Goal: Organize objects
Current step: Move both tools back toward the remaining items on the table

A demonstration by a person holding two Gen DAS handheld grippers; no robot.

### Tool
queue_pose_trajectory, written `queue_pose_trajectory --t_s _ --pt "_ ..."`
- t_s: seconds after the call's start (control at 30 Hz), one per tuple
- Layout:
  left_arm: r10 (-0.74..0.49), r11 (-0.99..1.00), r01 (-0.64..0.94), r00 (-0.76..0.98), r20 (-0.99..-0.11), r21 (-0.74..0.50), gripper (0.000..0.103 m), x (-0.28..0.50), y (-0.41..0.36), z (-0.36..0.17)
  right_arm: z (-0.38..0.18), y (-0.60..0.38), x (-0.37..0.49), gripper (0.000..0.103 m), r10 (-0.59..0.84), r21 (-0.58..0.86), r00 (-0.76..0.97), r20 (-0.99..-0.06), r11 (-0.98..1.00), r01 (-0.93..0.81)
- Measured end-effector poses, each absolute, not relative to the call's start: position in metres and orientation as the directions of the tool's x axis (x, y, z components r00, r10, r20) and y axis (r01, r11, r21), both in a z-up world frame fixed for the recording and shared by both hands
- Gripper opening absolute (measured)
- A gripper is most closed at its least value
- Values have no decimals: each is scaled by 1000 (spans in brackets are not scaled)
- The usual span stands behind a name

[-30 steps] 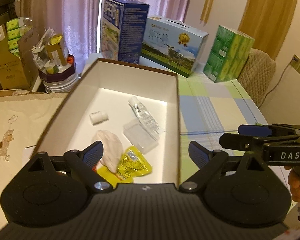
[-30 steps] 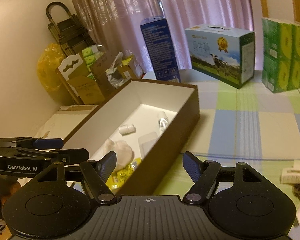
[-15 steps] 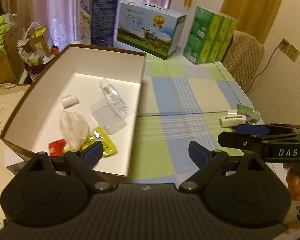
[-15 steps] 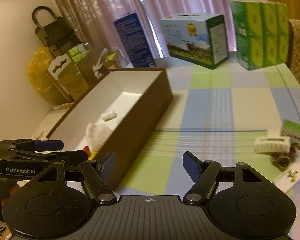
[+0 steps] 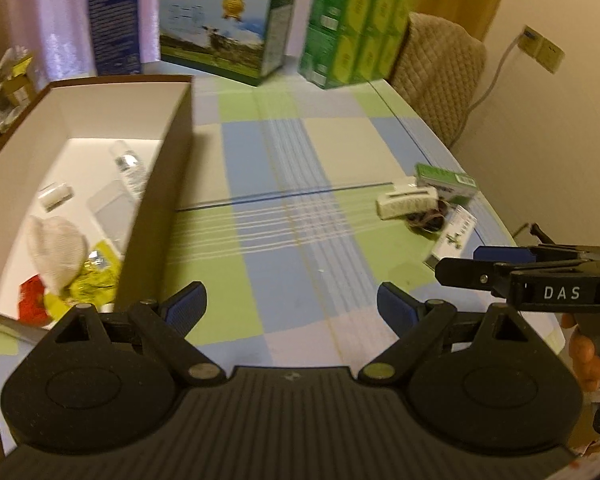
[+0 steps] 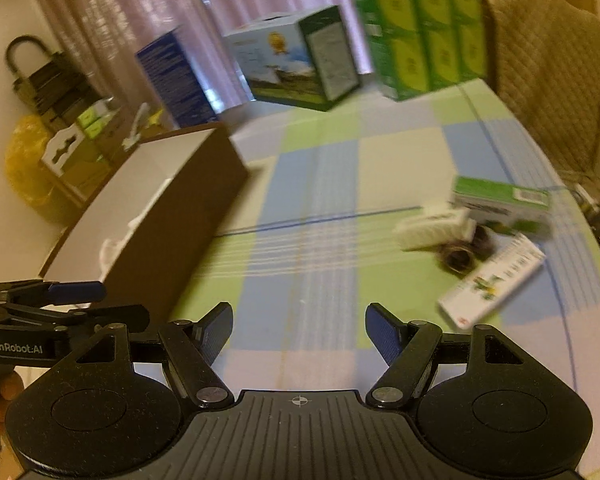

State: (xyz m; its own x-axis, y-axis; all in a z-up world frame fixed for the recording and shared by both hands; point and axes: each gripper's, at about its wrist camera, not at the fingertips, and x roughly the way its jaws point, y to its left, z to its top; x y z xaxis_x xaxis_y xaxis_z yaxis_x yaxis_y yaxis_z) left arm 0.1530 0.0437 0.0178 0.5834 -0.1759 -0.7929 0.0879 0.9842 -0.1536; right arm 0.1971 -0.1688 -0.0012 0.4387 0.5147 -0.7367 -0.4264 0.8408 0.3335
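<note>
Both the left tongs (image 5: 291, 306) and the right tongs (image 6: 299, 328) stood wide and empty above the checked table (image 5: 284, 168). Farther right lay a white packet (image 6: 434, 226), a green box (image 6: 500, 202) and a leaflet (image 6: 494, 282); left, the brown box (image 5: 156, 184) held small items.

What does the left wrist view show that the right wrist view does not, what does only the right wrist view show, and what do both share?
Only the left wrist view shows the box's contents: a clear bottle, a white mesh pouch, a yellow packet and a red item. Only the right wrist view shows the yellow bag and dark folded frame by the wall. Both show the brown box, the checked cloth, the green carton, the white item beside it, and both grippers, left and right, open.
</note>
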Motion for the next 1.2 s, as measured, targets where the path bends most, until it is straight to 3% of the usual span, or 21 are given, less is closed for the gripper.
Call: queue_pose_trajectory --t_s 0.73,1.2 --pt "-249 960 236 485 -838 -149 90 194 -47 -10 -25 -262 206 70 356 293 504 -787 935 -202" --pt "-174 975 207 491 -853 -80 90 223 -57 -25 -58 -246 243 70 305 245 468 -829 951 -186"
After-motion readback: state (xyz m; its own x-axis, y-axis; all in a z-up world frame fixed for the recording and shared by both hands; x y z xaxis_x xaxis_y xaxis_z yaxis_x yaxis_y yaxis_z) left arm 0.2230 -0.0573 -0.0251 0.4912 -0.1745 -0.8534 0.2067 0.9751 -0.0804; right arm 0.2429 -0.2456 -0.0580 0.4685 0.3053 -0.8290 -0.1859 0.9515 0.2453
